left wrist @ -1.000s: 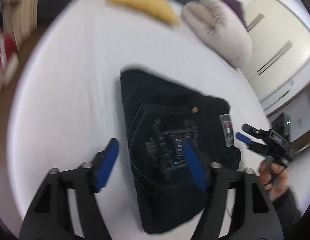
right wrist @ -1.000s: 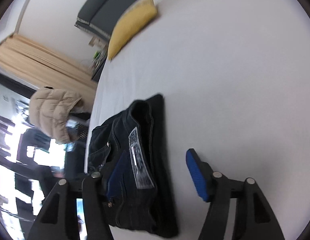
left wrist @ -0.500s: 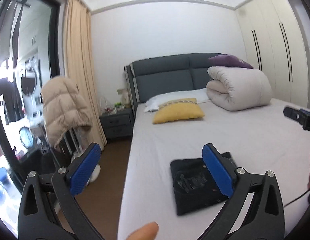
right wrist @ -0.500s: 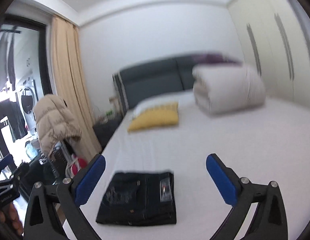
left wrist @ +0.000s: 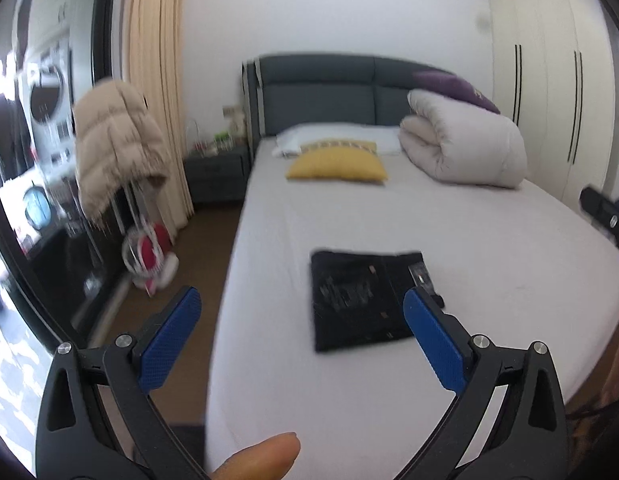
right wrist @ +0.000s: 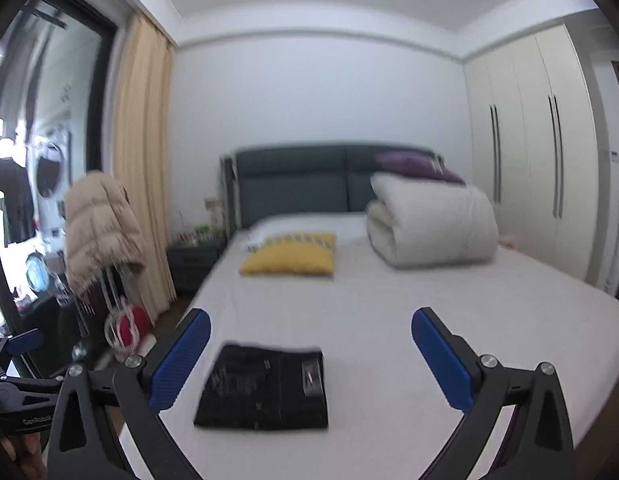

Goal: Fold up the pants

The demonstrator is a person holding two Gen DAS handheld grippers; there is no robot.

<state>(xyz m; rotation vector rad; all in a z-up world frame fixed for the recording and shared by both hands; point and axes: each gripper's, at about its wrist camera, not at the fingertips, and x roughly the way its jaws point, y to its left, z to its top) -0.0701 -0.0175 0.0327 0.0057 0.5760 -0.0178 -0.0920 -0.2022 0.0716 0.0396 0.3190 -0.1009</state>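
1. The left tool (left wrist: 301, 334) is held wide apart and holds nothing; it is raised above the near edge of the bed (left wrist: 489, 240). A fingertip (left wrist: 261, 460) is cut off at the bottom of the left wrist view.
2. The right tool (right wrist: 309, 360) is likewise spread wide and holds nothing; it is clear of the cloth.
3. The pants (right wrist: 265, 388) lie on the near left part of the bed as a compact dark rectangle with layers stacked and edges roughly square. A light label (right wrist: 311, 374) is seen near the right edge of the pants.
4. Step in hand, as judged: the folding appears complete and both tools are apart from the bundle. If anything is called for next, it is only a check that the edges lie flush, or a light pressing of the top layer.
5. Farther off, a yellow pillow (right wrist: 289, 258) lies at mid-bed, and a rolled white duvet (right wrist: 429, 228) lies to the far right before the headboard (right wrist: 293, 184).
6. A beige jacket (right wrist: 97, 232) hangs at the left, off the bed.
7. Hard to make out: both views are blurred, so the print on the pants and the stitching cannot be read. The underside layers of the bundle are hidden.
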